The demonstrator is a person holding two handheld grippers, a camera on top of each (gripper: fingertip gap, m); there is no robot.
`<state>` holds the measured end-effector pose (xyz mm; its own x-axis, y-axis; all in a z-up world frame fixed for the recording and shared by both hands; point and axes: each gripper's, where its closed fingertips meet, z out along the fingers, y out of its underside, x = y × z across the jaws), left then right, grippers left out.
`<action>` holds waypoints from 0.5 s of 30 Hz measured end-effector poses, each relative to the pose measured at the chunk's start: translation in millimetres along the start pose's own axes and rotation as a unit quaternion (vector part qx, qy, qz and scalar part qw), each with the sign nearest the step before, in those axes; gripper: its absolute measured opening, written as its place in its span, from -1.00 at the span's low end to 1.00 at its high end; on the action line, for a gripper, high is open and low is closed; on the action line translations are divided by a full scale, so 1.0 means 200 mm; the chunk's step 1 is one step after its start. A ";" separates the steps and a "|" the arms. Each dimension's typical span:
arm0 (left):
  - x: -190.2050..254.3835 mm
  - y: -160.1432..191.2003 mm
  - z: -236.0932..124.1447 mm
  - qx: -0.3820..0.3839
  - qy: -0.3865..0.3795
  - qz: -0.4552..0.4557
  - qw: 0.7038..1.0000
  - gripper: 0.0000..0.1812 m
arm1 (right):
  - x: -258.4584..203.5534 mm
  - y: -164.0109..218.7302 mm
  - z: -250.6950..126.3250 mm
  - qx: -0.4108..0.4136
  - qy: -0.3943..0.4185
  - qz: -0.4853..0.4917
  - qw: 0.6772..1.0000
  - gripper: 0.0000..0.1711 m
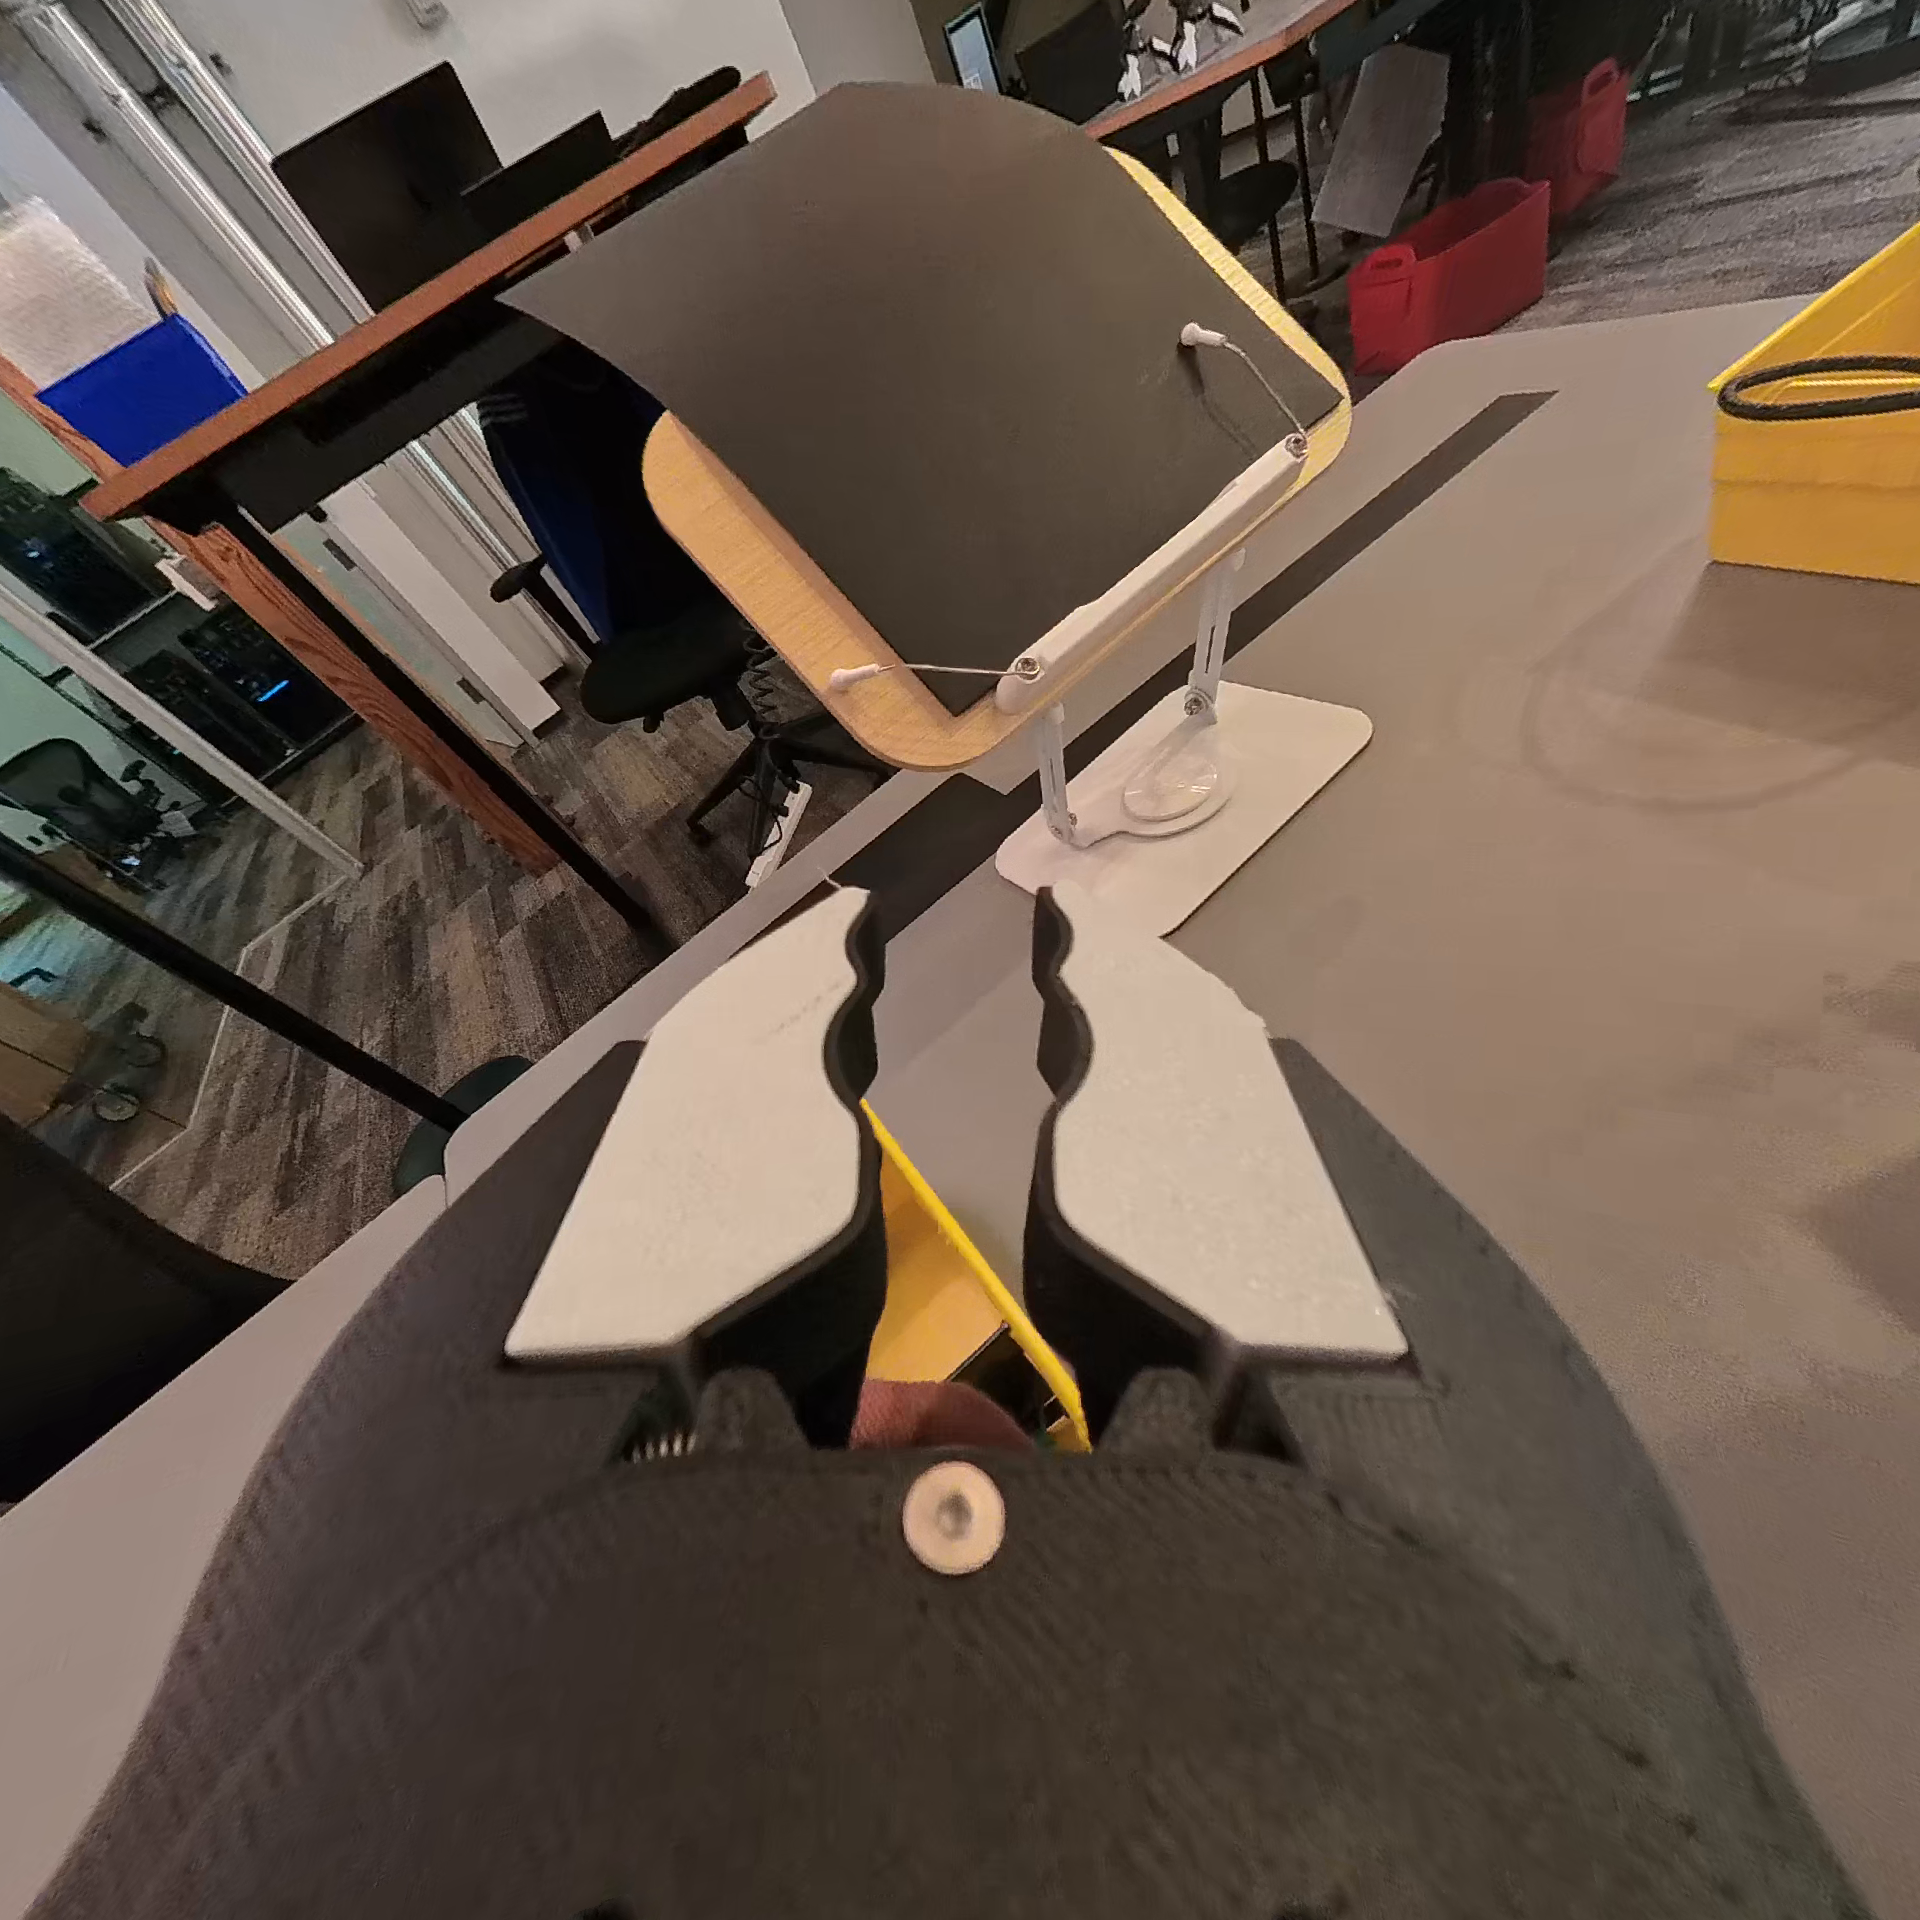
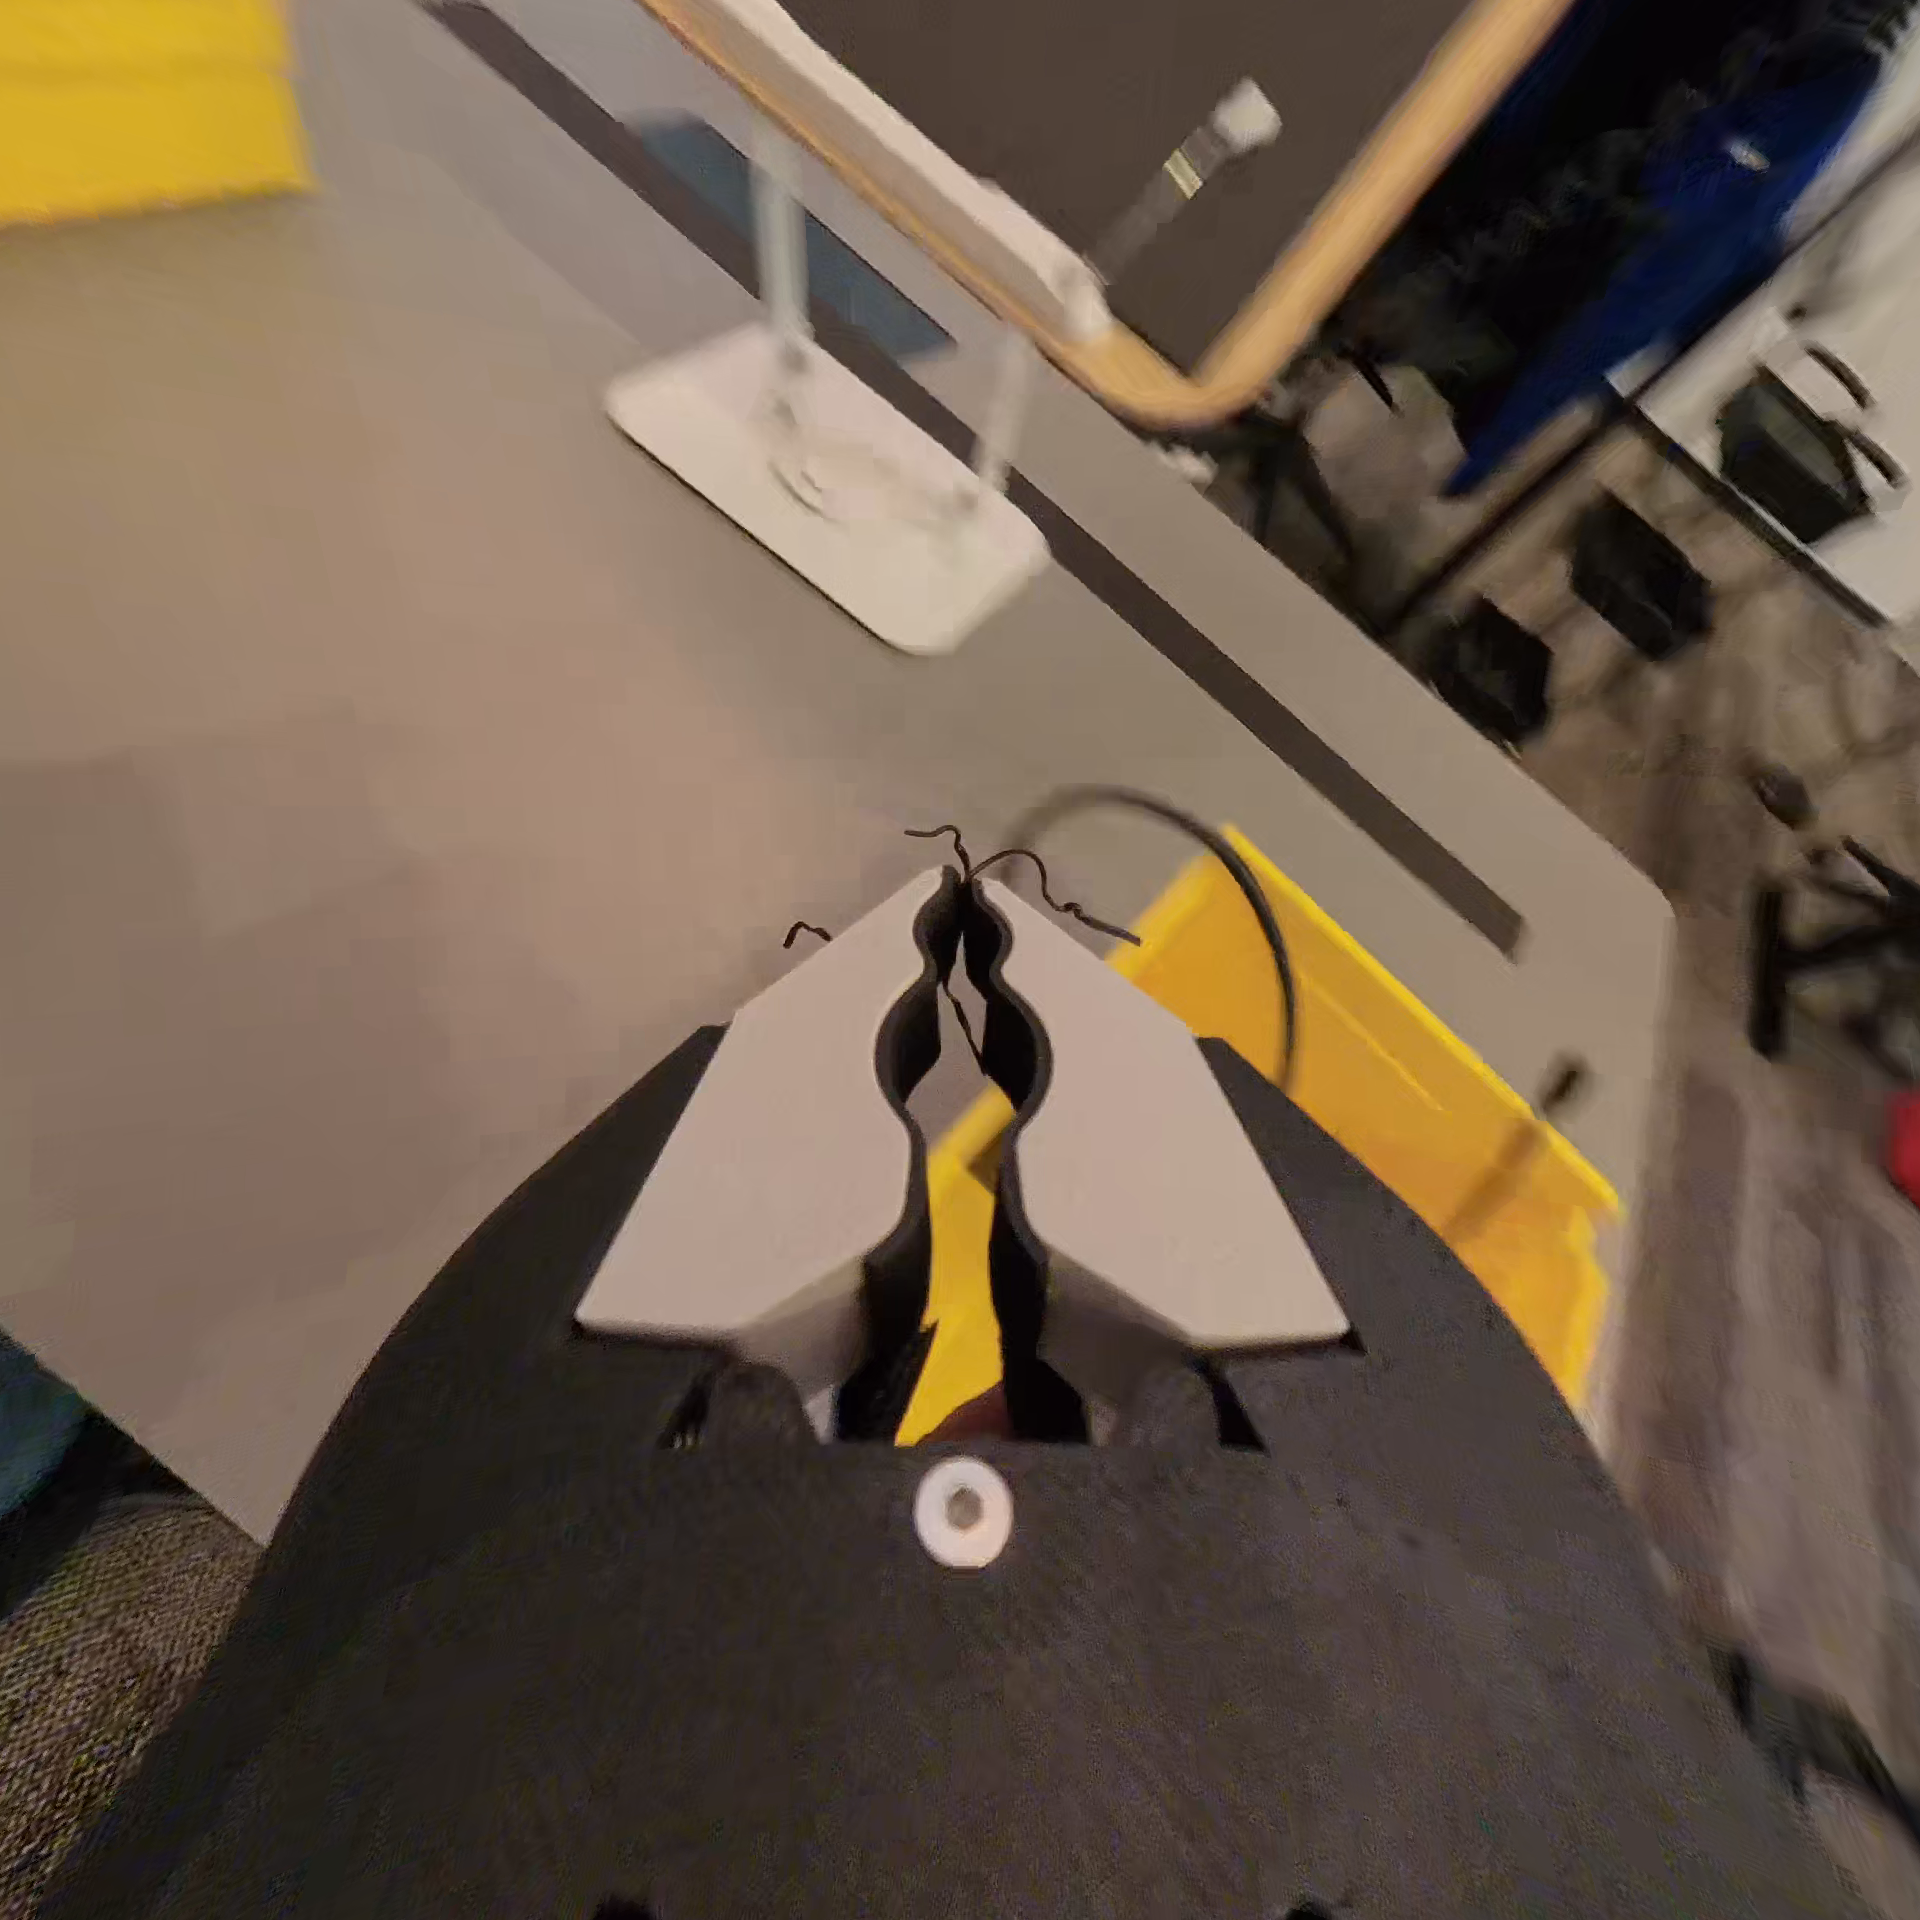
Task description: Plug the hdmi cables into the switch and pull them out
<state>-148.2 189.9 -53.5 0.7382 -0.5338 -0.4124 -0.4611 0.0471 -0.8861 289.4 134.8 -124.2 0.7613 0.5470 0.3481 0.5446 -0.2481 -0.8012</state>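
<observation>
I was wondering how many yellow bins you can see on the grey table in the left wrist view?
2. One yellow bin sits at the far right with a black cable on it; another shows between the left tool's fingers. More may be hidden.

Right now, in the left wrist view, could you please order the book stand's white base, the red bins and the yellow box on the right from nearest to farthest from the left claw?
1. White base, just ahead of the left claw.
2. Yellow box, far right on the table.
3. Red bins, on the floor beyond the table.
</observation>
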 end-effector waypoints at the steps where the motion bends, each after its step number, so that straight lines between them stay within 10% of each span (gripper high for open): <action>1: 0.01 0.00 0.00 -0.001 0.002 0.000 1.000 -0.71 | 0.08 0.09 -0.05 -0.018 0.025 0.011 0.999 -1.00; 15: 0.05 0.02 0.02 -0.019 0.005 0.017 1.000 -0.71 | 0.28 0.89 -0.08 -0.174 0.083 0.117 0.974 -0.91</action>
<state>-140.5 187.5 -62.6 0.7167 -0.5405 -0.4407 -0.5045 0.0345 -0.8627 435.2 107.8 -240.0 0.9094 0.3131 0.2738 0.4143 -0.6227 -0.6638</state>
